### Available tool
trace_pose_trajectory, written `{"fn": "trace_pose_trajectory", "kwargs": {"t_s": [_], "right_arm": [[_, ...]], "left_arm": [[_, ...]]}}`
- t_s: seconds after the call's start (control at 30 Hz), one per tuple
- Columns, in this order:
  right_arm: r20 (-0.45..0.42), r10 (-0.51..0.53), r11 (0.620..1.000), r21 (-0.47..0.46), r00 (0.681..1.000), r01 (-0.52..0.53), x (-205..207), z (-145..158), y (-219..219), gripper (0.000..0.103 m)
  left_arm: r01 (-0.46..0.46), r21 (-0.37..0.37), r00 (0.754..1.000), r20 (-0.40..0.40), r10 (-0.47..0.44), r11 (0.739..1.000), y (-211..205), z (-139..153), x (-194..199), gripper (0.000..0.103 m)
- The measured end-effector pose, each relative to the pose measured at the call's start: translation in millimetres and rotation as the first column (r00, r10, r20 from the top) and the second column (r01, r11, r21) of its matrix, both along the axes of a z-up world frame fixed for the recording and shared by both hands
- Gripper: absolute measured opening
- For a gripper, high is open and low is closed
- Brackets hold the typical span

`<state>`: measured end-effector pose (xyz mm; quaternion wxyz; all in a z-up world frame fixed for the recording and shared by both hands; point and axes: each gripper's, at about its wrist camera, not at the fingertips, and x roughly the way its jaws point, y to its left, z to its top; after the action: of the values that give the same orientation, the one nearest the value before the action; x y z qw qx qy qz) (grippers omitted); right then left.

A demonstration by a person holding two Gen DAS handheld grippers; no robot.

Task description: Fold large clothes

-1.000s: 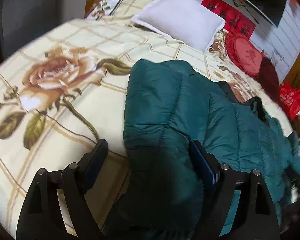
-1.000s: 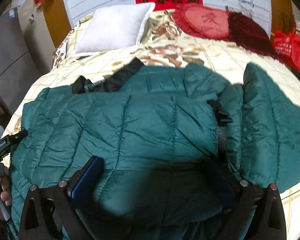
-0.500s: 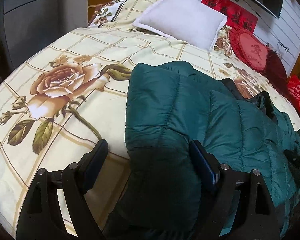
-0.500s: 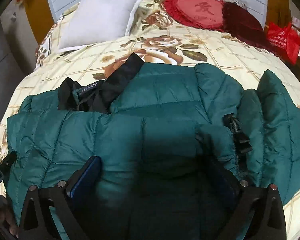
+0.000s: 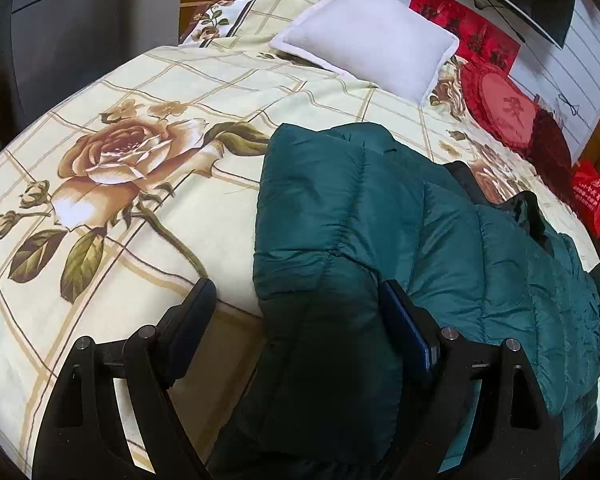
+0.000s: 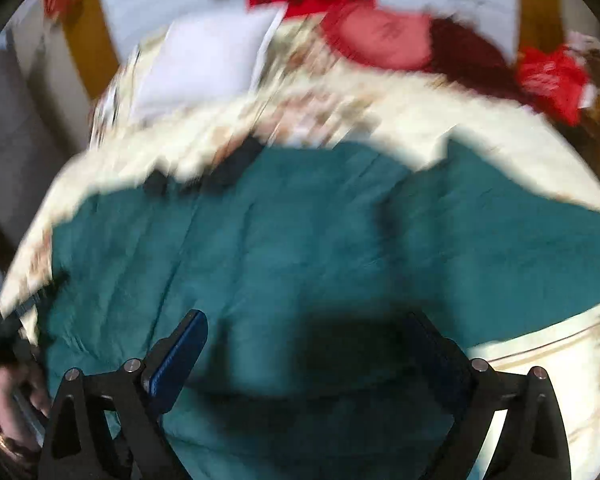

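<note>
A large green quilted jacket point(image 5: 440, 248) is being spread across the floral bedspread point(image 5: 140, 128), with its near end hanging over the bed's front edge; a white pillow point(image 5: 364, 52) and a red cushion point(image 5: 504, 108) are lying well apart from it at the head of the bed.

The main risk is being judged as slippage: the padded fabric is smooth and bulky, so a fold could be sprung back open once released, or the overhanging end could be dragged off the bed by its own weight. A second risk is being posed by the right wrist view, which is heavily blurred; if a grasp were attempted at that pace, only a thin outer layer might be pinched, or the jacket might be missed altogether. The dark lining point(image 5: 520, 208) and a strap near the collar could also be caught and bunched into the fold.

The left gripper point(image 5: 296, 312) is being held angled downward at the jacket's left edge, jaws spread wide; a fold of the jacket is lying between them, against the right jaw, but nothing is being squeezed. The right gripper point(image 6: 308, 344) is being pointed downward over the jacket's middle, with its jaws released and having just been closing slightly; fabric is lying below them, not gripped.
</note>
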<state>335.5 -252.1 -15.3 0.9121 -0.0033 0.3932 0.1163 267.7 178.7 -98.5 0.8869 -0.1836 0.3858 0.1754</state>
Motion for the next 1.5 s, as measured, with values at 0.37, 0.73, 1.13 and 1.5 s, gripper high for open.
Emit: {"fn": "trace_pose_trajectory", "kwargs": {"t_s": [0.37, 0.73, 1.13, 1.5], "right_arm": [[-0.054, -0.515, 0.854, 0.056, 0.855, 0.518, 10.9, 2.4, -314.7, 0.097], [-0.093, -0.567, 0.790, 0.221, 0.818, 0.572, 38.6, -51.4, -402.7, 0.097], [0.046, -0.527, 0.840, 0.180, 0.849, 0.512, 57.7, -46.4, -389.2, 0.022], [0.219, -0.423, 0.906, 0.099, 0.879, 0.411, -31.0, 58.5, -317.7, 0.015]], "left_arm": [[-0.001, -0.001, 1.000, 0.003, 0.001, 1.000, 0.3, 0.2, -1.2, 0.084], [-0.006, 0.034, 1.000, -0.002, 0.006, 0.999, -3.4, 3.0, -1.6, 0.084], [-0.021, 0.079, 1.000, 0.001, 0.021, 0.997, -9.2, 6.6, -2.7, 0.084], [0.100, 0.160, 0.993, 0.047, -0.108, 0.982, -52.9, 59.2, -54.8, 0.084]]}}
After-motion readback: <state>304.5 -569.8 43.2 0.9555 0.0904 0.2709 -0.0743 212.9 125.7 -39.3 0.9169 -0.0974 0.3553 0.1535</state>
